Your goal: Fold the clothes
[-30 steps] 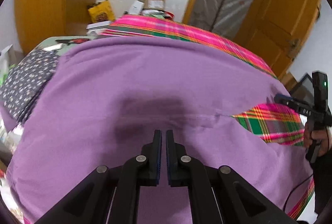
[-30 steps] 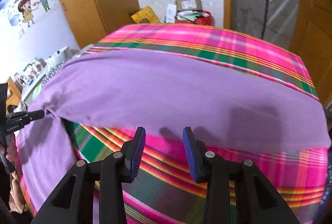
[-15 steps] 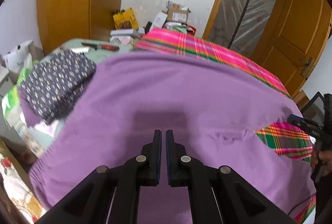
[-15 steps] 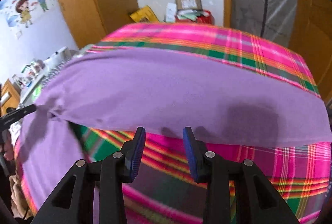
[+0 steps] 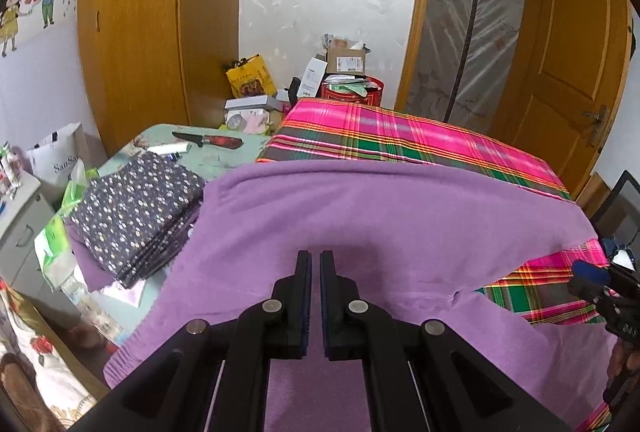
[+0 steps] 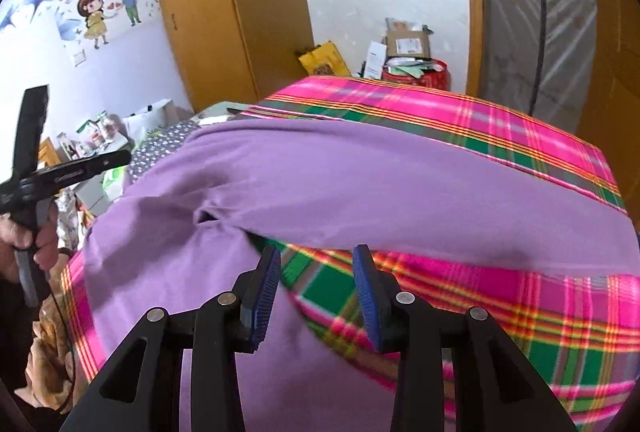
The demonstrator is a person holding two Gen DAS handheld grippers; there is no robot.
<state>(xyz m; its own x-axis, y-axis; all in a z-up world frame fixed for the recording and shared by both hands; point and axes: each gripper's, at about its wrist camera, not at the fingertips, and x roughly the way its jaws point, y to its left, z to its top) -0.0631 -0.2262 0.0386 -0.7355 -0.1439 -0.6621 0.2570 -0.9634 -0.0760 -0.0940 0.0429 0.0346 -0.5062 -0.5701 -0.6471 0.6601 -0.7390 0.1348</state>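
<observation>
A purple long-sleeved garment (image 5: 380,216) lies spread flat over the pink and green plaid cover (image 5: 400,136). My left gripper (image 5: 315,260) hovers above the garment's body, shut with nothing between its pads. In the right wrist view my right gripper (image 6: 317,264) stands open and empty. It hangs over the plaid cover (image 6: 440,300) just below the purple garment (image 6: 360,184), where the sleeve meets the body. That view also has the left gripper (image 6: 122,157) raised at the left edge, and the right gripper (image 5: 588,278) is at the right edge of the left wrist view.
A folded stack of dark floral cloth (image 5: 136,208) lies left of the garment on a pale green surface, with a knife (image 5: 208,140) behind it. Boxes and bags (image 5: 344,72) are piled beyond the far edge. A wooden door (image 5: 572,72) stands at the right.
My left gripper has risen and tilted up, still shut, so more of the room shows. My right gripper has moved left along the plaid toward the sleeve's join, still open.
</observation>
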